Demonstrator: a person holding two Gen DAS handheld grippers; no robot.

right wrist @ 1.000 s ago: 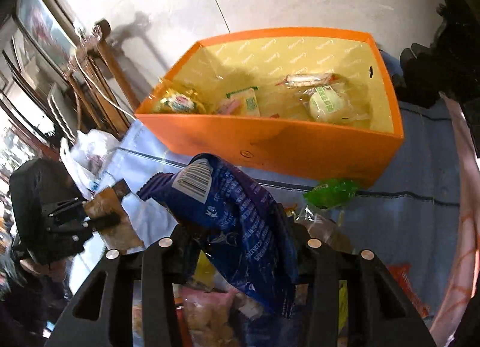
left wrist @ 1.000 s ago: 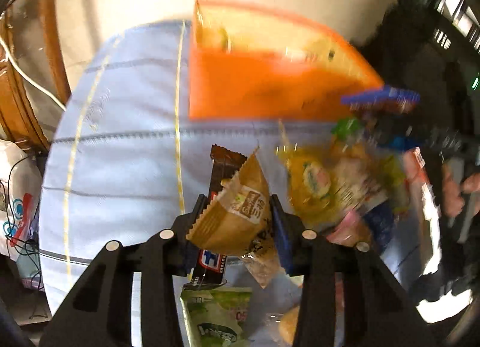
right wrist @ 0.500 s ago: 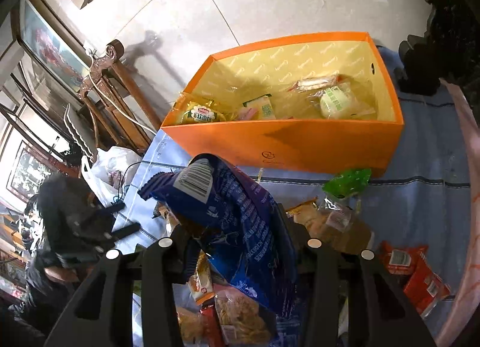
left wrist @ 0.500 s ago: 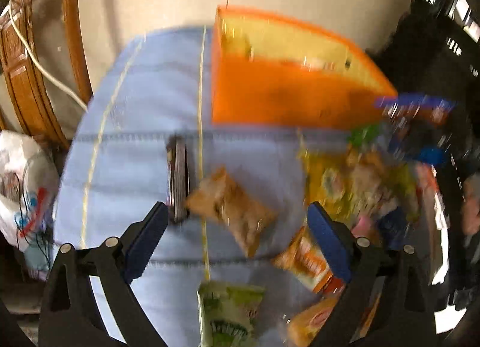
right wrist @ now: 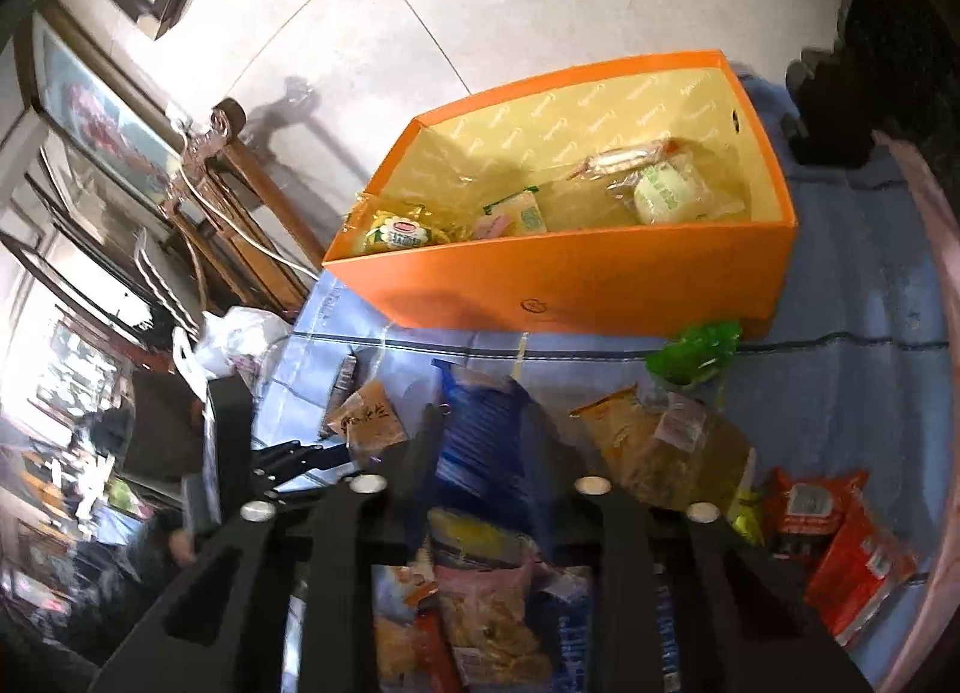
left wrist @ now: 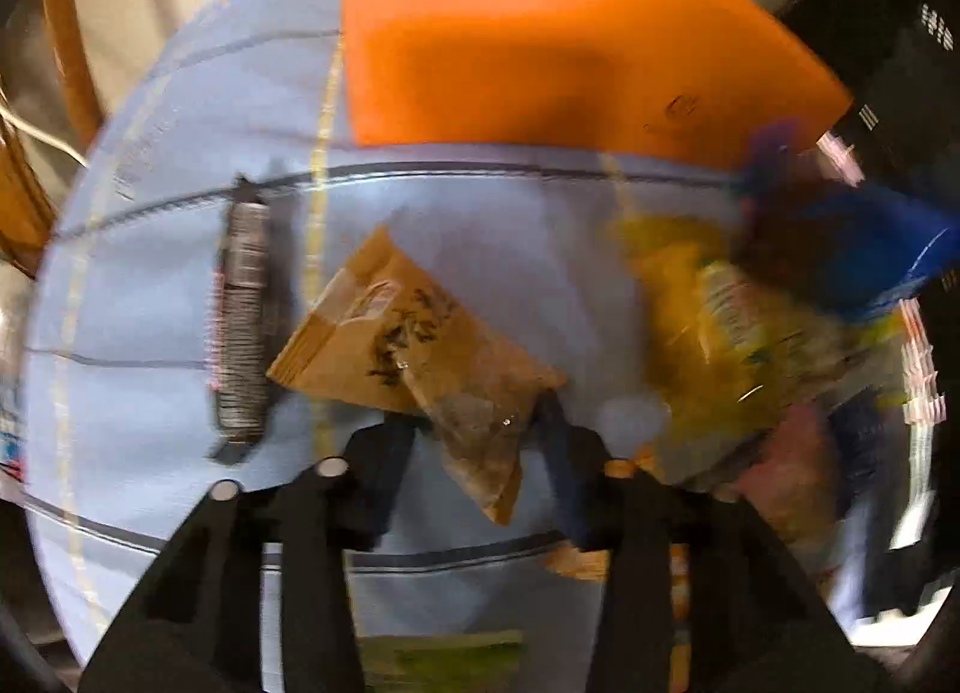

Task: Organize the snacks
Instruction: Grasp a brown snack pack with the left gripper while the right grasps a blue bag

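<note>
An orange box (right wrist: 576, 279) stands on the blue cloth and holds several snacks; its outer wall shows in the left wrist view (left wrist: 540, 57). My left gripper (left wrist: 474, 423) is shut on the lower corner of a brown snack packet (left wrist: 414, 333), which lies on the cloth; the packet also shows in the right wrist view (right wrist: 369, 423). A dark bar (left wrist: 240, 321) lies left of it. My right gripper (right wrist: 486, 435) is shut on a blue snack bag (right wrist: 486, 453) above a pile of packets.
A green wrapper (right wrist: 696, 351), a yellow-brown bag (right wrist: 660, 453) and red packets (right wrist: 840, 537) lie right of the pile. A green packet (left wrist: 438, 657) lies near the cloth's front edge. Wooden furniture (right wrist: 240, 225) and a white plastic bag (right wrist: 234, 339) are at the left.
My left gripper let the brown packet and dark bar fall onto the cloth, opened wide, then closed again on the packet's corner. My right gripper rose with the blue bag, which now hangs lower.
</note>
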